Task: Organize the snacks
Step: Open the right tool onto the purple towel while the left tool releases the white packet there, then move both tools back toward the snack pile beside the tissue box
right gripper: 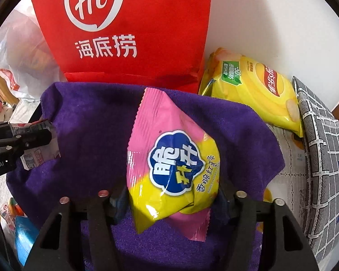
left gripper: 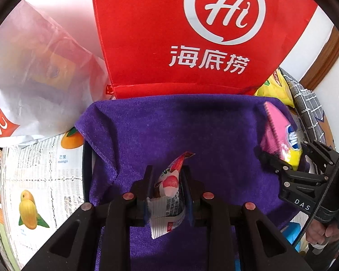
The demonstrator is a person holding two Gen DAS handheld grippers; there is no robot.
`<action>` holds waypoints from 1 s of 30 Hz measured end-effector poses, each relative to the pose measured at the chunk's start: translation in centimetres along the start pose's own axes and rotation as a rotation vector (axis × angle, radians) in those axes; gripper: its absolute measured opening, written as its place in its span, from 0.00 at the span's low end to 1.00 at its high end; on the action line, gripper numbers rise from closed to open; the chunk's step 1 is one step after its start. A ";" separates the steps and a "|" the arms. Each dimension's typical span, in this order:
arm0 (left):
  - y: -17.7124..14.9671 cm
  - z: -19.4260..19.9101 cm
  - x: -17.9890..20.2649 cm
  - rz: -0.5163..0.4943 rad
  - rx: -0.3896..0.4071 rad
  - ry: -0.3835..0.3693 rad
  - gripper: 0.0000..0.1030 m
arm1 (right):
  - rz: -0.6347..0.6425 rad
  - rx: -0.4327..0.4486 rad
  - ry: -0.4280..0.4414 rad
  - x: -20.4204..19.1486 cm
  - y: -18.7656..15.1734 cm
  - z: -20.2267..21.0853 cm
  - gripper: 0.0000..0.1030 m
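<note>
My left gripper (left gripper: 168, 171) is shut on a small red-and-white snack packet (left gripper: 167, 187), which it holds upright just above a purple cloth (left gripper: 169, 124). In the right wrist view the same gripper (right gripper: 45, 128) comes in from the left edge with the packet (right gripper: 37, 155). A pink-and-yellow snack bag (right gripper: 169, 158) lies on the purple cloth (right gripper: 90, 124) between the fingers of my right gripper (right gripper: 172, 192). Its jaws stand apart on either side of the bag, which looks puffy and unsqueezed. The left wrist view shows that gripper (left gripper: 287, 151) and bag (left gripper: 280, 133) at the cloth's right edge.
A red tote bag (left gripper: 158, 33) with a white logo stands behind the cloth. A yellow chips bag (right gripper: 255, 90) lies at the back right, beside grey checked fabric (right gripper: 323, 158). A white plastic bag (left gripper: 34, 79) sits at the left on a fruit-print tablecloth (left gripper: 45, 169). A person's hand (left gripper: 321, 232) holds the right gripper.
</note>
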State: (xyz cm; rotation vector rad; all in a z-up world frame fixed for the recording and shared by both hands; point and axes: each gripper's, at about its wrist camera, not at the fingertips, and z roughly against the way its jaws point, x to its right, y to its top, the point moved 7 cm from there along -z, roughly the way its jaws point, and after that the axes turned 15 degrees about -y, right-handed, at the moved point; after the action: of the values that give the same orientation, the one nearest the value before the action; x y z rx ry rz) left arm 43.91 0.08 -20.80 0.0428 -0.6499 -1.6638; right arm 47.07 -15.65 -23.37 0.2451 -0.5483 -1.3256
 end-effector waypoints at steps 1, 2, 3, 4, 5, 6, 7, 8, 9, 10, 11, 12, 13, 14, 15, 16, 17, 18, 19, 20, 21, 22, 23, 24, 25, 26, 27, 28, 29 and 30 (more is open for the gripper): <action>0.0 0.1 0.1 -0.002 0.002 0.001 0.24 | 0.001 0.001 0.000 -0.1 0.0 0.2 0.63; 0.1 0.3 0.2 -0.006 0.005 0.000 0.25 | 0.003 0.002 -0.001 -0.2 0.1 0.4 0.64; 0.1 0.4 0.3 -0.008 0.008 0.000 0.34 | 0.005 0.008 -0.002 -0.2 0.3 0.7 0.68; 0.2 0.6 0.3 -0.009 0.014 -0.001 0.44 | 0.006 0.021 -0.002 -0.3 0.4 1.3 0.71; 0.3 1.0 0.4 -0.011 0.025 -0.003 0.48 | 0.007 0.037 -0.002 -0.1 0.6 2.0 0.73; 0.4 1.4 0.6 -0.016 0.040 -0.004 0.54 | 0.006 0.057 -0.002 -0.1 0.8 2.7 0.76; 0.6 1.8 0.8 -0.022 0.053 -0.005 0.55 | 0.005 0.072 0.000 0.0 1.1 3.2 0.79; 0.7 2.2 0.8 -0.027 0.063 -0.008 0.58 | 0.002 0.083 0.002 0.1 1.3 3.8 0.80; 0.7 2.5 1.0 -0.031 0.070 -0.011 0.60 | -0.004 0.093 0.005 0.1 1.4 4.4 0.80; 0.8 2.8 1.0 -0.034 0.076 -0.013 0.61 | -0.013 0.097 0.007 0.3 1.5 5.1 0.80; 0.8 3.3 1.1 -0.036 0.084 -0.014 0.61 | -0.029 0.102 0.009 0.5 1.4 5.6 0.80; 0.8 3.6 1.2 -0.037 0.088 -0.015 0.61 | -0.053 0.108 0.009 0.9 1.3 6.3 0.80; 0.8 3.9 1.3 -0.039 0.091 -0.018 0.61 | -0.074 0.113 0.007 1.3 0.9 6.9 0.80; 0.8 4.3 1.5 -0.041 0.094 -0.024 0.61 | -0.088 0.114 0.003 1.3 0.6 7.5 0.80; 0.8 4.8 1.7 -0.046 0.097 -0.032 0.61 | -0.098 0.114 -0.005 1.6 0.3 8.1 0.80; 0.8 5.2 1.9 -0.051 0.100 -0.035 0.61 | -0.106 0.116 -0.018 2.0 -0.3 8.8 0.80; 0.8 5.8 2.2 -0.056 0.104 -0.035 0.61 | -0.114 0.118 -0.032 2.3 -0.6 9.5 0.80; 0.9 6.7 2.6 -0.064 0.116 -0.035 0.61 | -0.124 0.120 -0.048 2.7 -1.2 10.2 0.80; 0.9 7.4 2.9 -0.070 0.127 -0.033 0.62 | -0.133 0.119 -0.059 3.1 -2.0 10.9 0.81; 0.9 8.4 3.2 -0.074 0.145 -0.032 0.63 | -0.141 0.115 -0.071 3.3 -2.4 11.7 0.83; 0.8 9.1 3.5 -0.073 0.155 -0.033 0.65 | -0.154 0.104 -0.095 3.8 -2.9 12.5 0.84; 0.6 9.8 3.8 -0.071 0.163 -0.035 0.66 | -0.164 0.102 -0.111 4.5 -3.4 13.4 0.84; 0.2 10.6 4.1 -0.072 0.170 -0.037 0.66 | -0.175 0.104 -0.129 4.8 -3.8 14.1 0.84; -0.5 11.5 4.6 -0.081 0.176 -0.035 0.66 | -0.182 0.113 -0.145 5.2 -4.3 14.8 0.84; -1.2 12.2 4.8 -0.087 0.180 -0.027 0.67 | -0.188 0.124 -0.159 5.6 -4.7 15.5 0.84; -1.8 12.9 4.9 -0.089 0.184 -0.015 0.67 | -0.196 0.133 -0.171 5.9 -5.2 16.2 0.84; -2.5 13.5 5.0 -0.090 0.187 -0.004 0.67 | -0.210 0.143 -0.176 6.2 -5.7 17.0 0.84; -3.2 13.9 5.2 -0.089 0.189 0.003 0.67 | -0.225 0.152 -0.166 6.5 -6.3 17.8 0.84; -3.9 14.6 5.1 -0.087 0.191 0.007 0.67 | -0.240 0.162 -0.143 6.6 -6.8 18.6 0.84; -4.9 15.4 5.0 -0.083 0.197 0.012 0.67 | -0.255 0.166 -0.116 6.6 -7.4 19.2 0.84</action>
State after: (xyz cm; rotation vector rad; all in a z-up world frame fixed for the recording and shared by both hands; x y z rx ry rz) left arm 32.53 1.75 -8.37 0.2242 -0.8105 -1.6725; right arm 31.98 -21.16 -8.95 0.3869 -0.7452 -1.5494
